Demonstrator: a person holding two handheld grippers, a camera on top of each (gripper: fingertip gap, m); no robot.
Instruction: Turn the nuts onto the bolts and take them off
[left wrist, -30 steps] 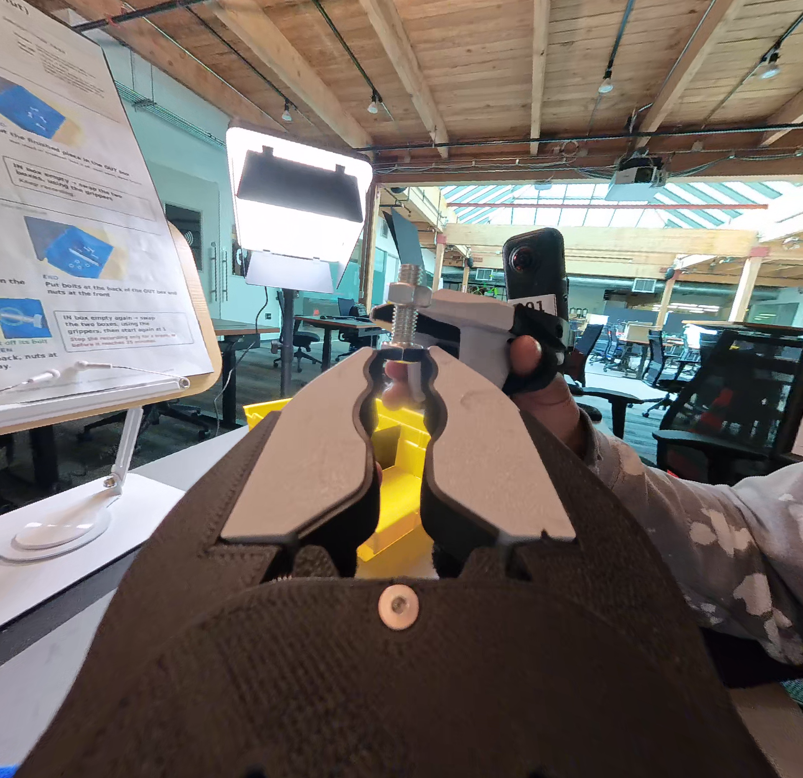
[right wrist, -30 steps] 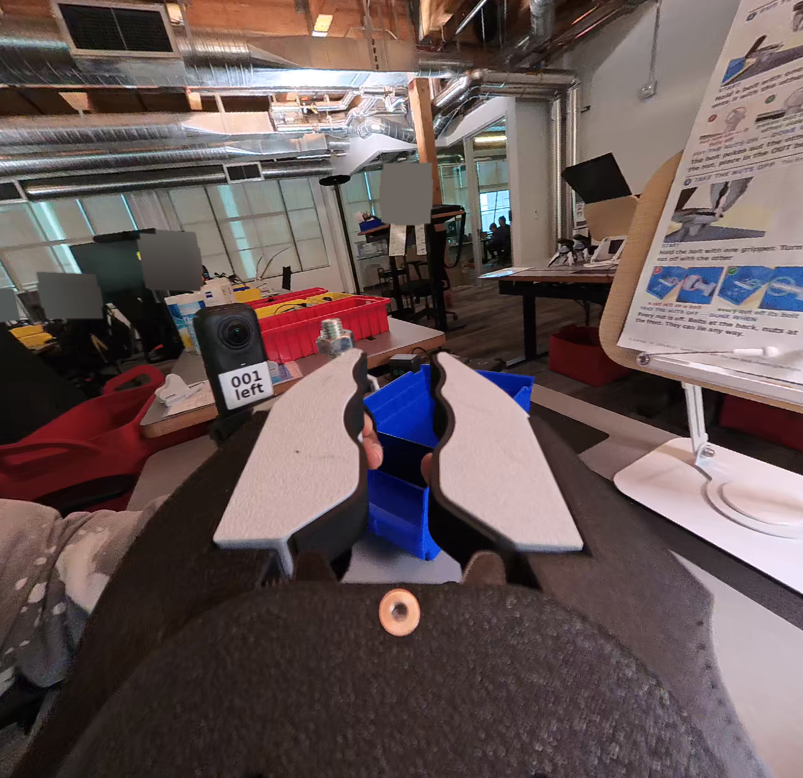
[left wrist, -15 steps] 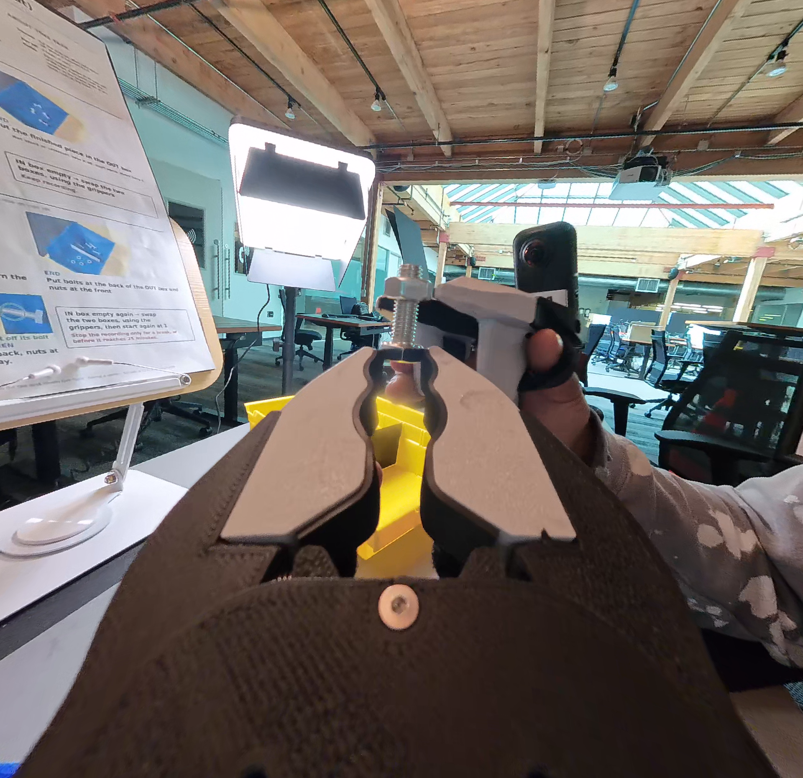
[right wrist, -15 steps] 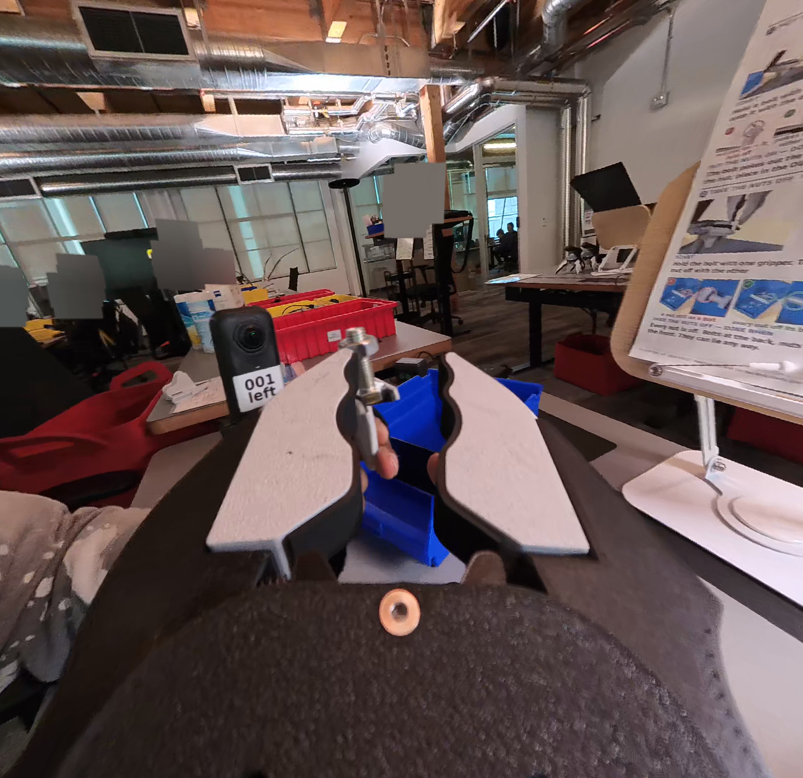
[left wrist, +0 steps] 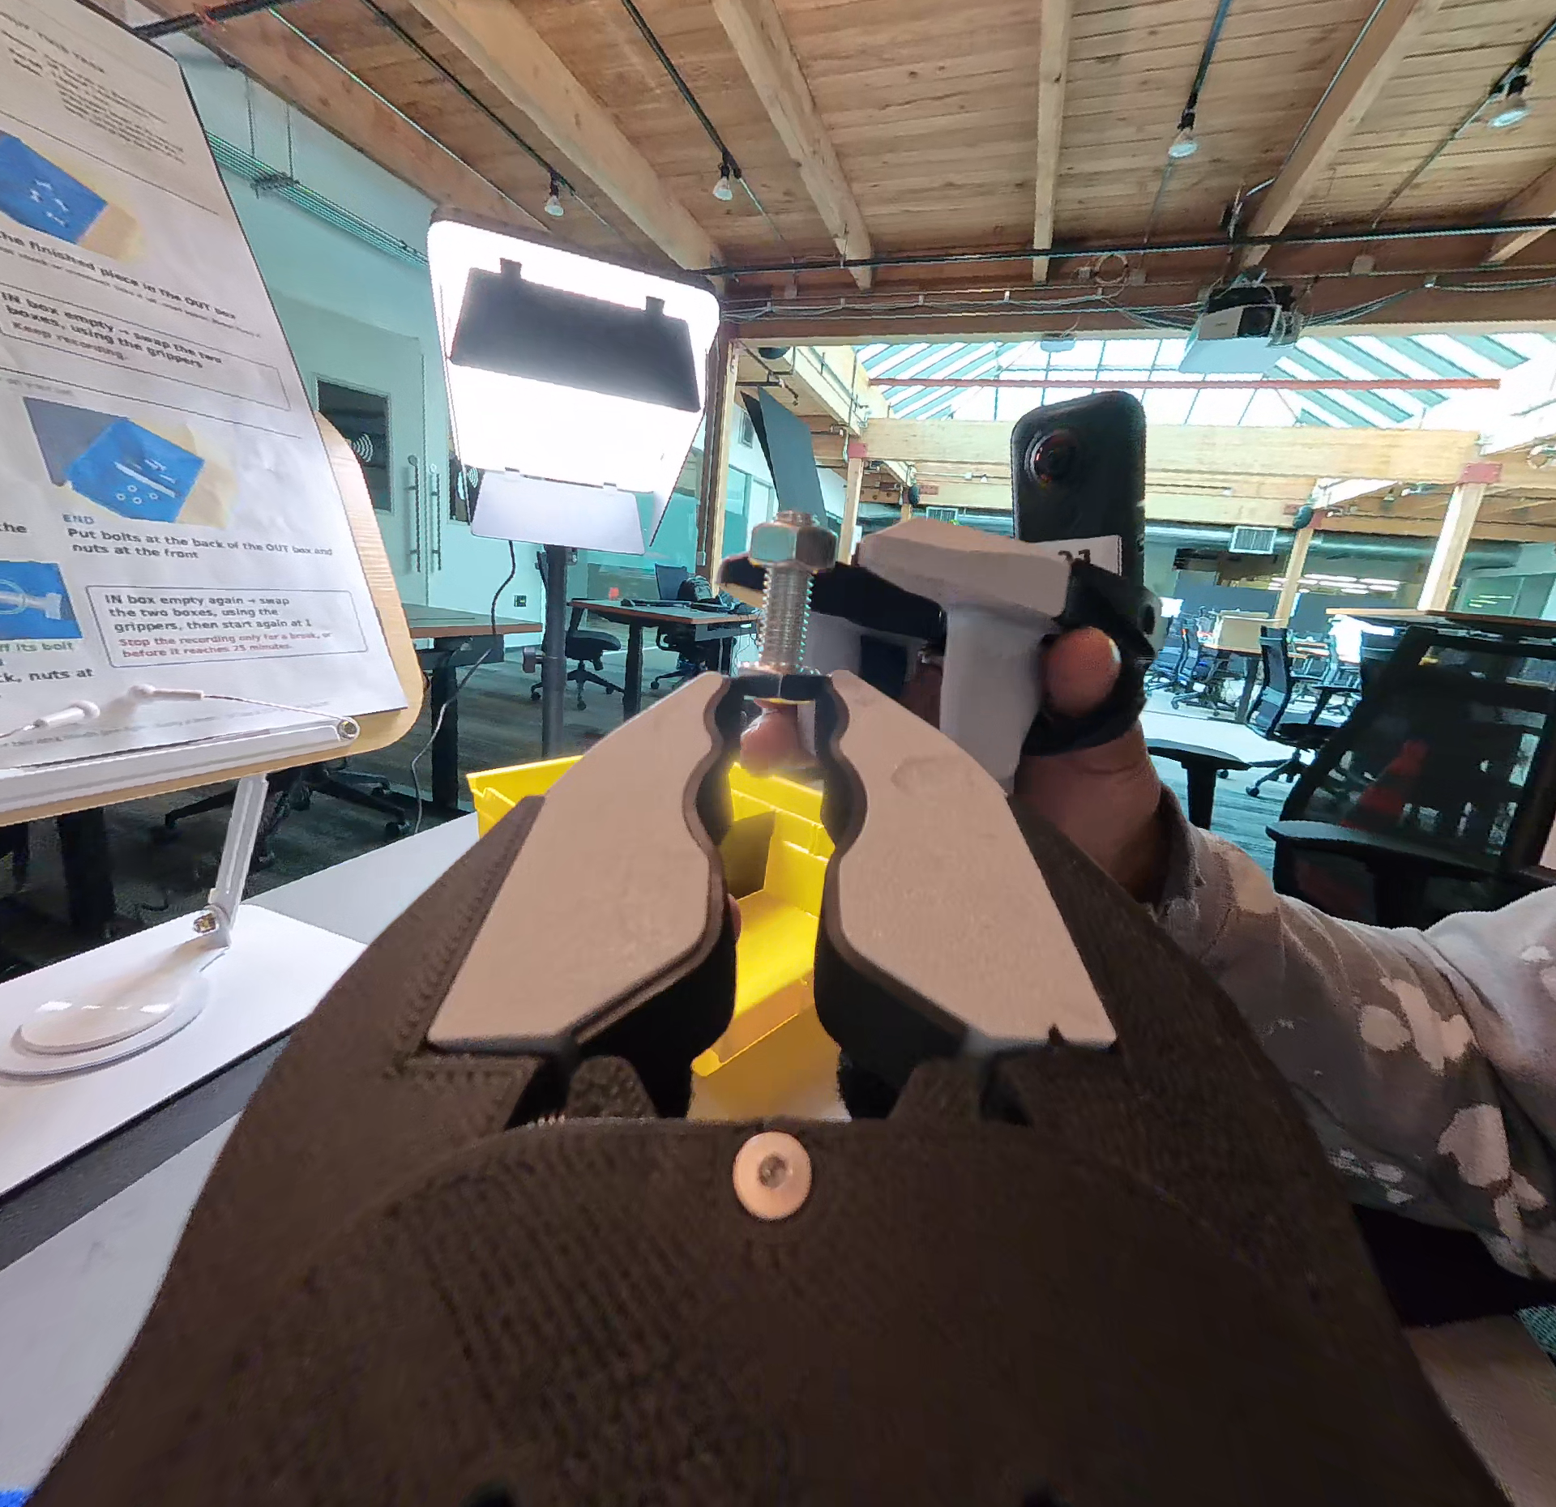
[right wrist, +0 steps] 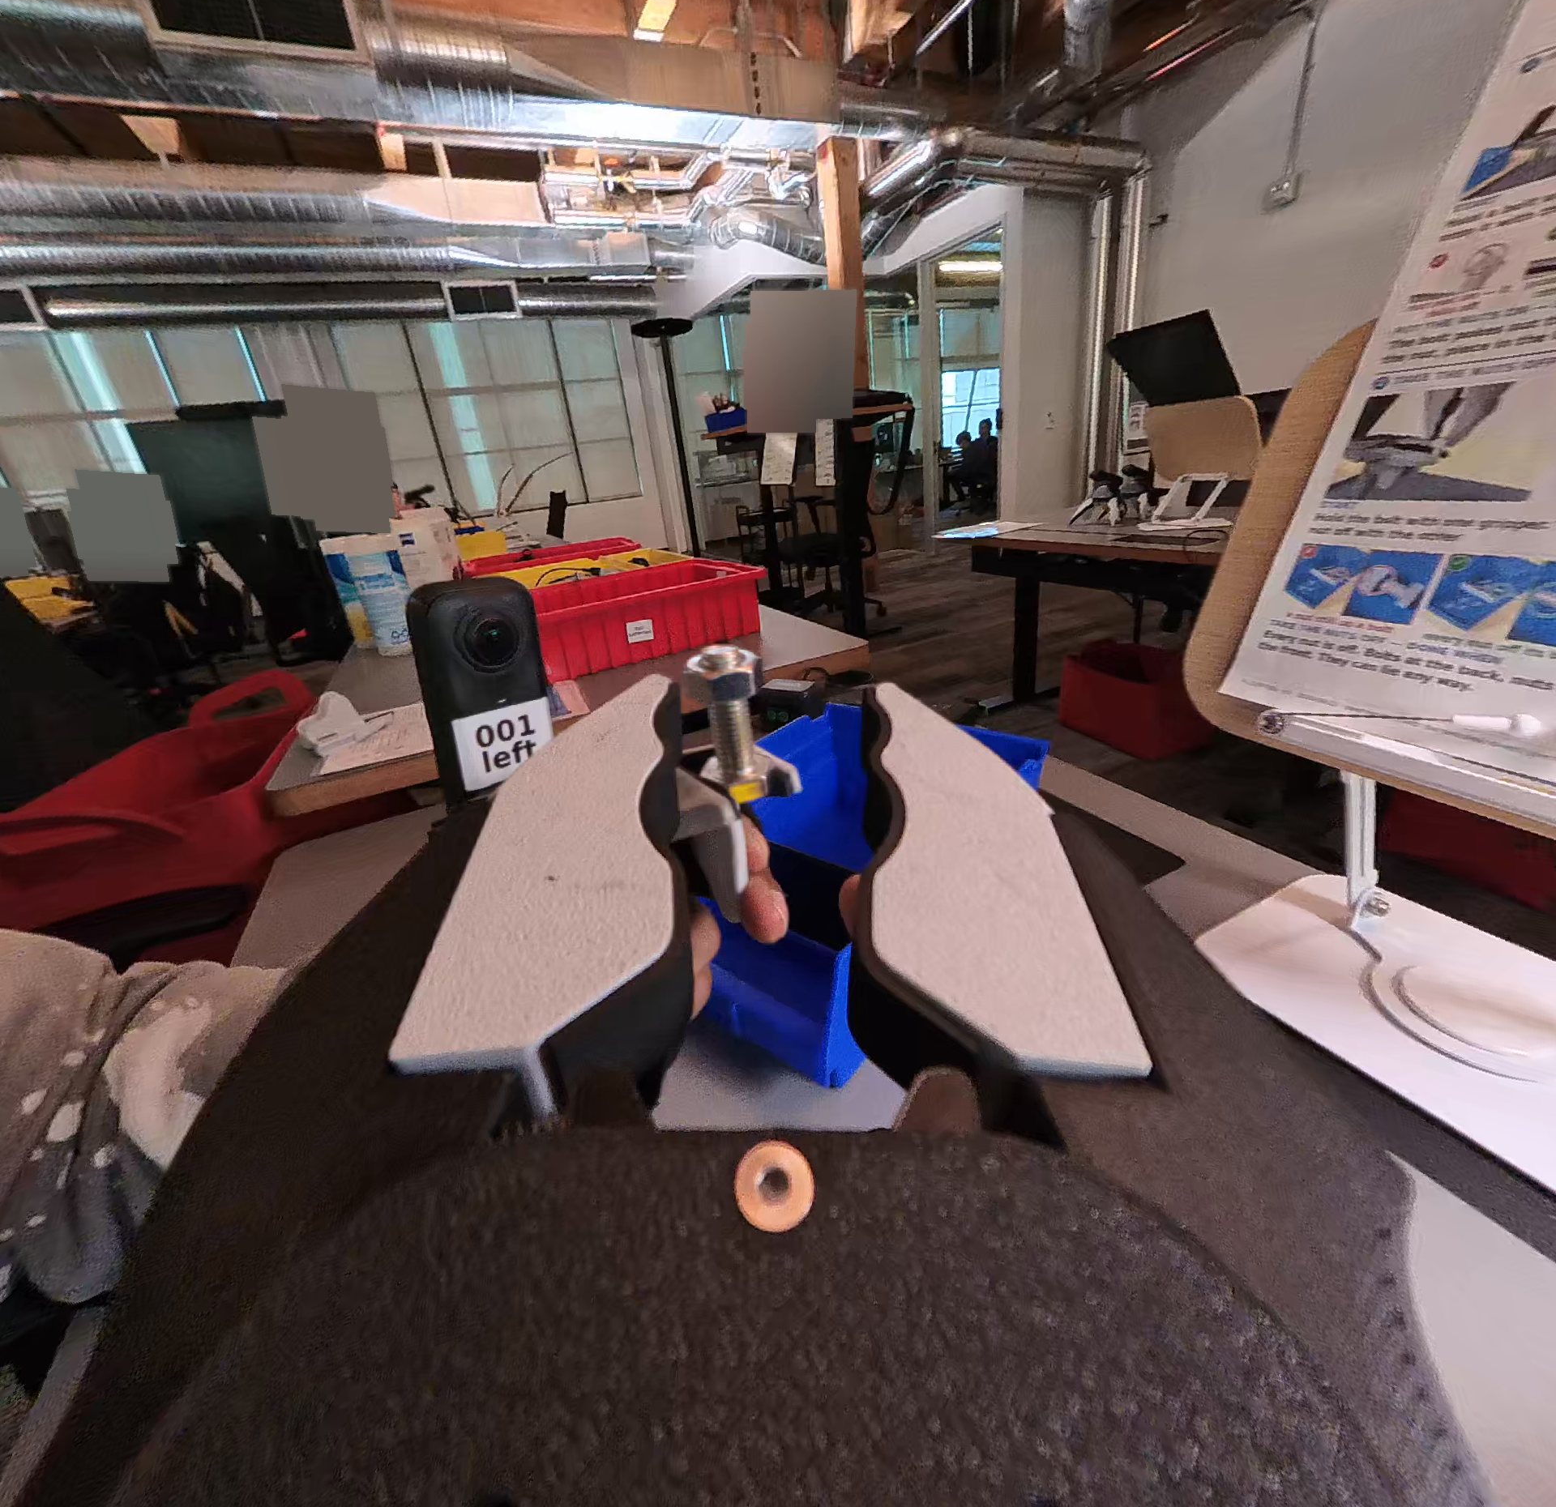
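Observation:
My left gripper (left wrist: 779, 694) is shut on the head of a steel bolt (left wrist: 783, 625) and holds it upright in the air. A hex nut (left wrist: 791, 545) sits at the top of the bolt's thread. My right gripper (right wrist: 770, 700) is open. The bolt (right wrist: 731, 734) and nut (right wrist: 722, 677) stand between its fingertips, closer to the left finger (right wrist: 589, 835), with no pad touching them. The left gripper's tips (right wrist: 749, 785) show below the bolt. In the left wrist view the right gripper (left wrist: 850, 595) reaches in from the right at nut height, held by a hand (left wrist: 1086, 759).
A yellow bin (left wrist: 758, 919) stands on the grey table below the left gripper, and a blue bin (right wrist: 783, 1004) below the right. An instruction sheet on a white stand (left wrist: 168, 456) is at the left, also at the right in the right wrist view (right wrist: 1431, 498). A studio light (left wrist: 572, 406) stands behind. The grippers are tip to tip, or close to it.
My right gripper has opened wider and shifted, so the bolt and nut now stand between its fingers instead of behind the left finger. The left gripper still holds the bolt upright.

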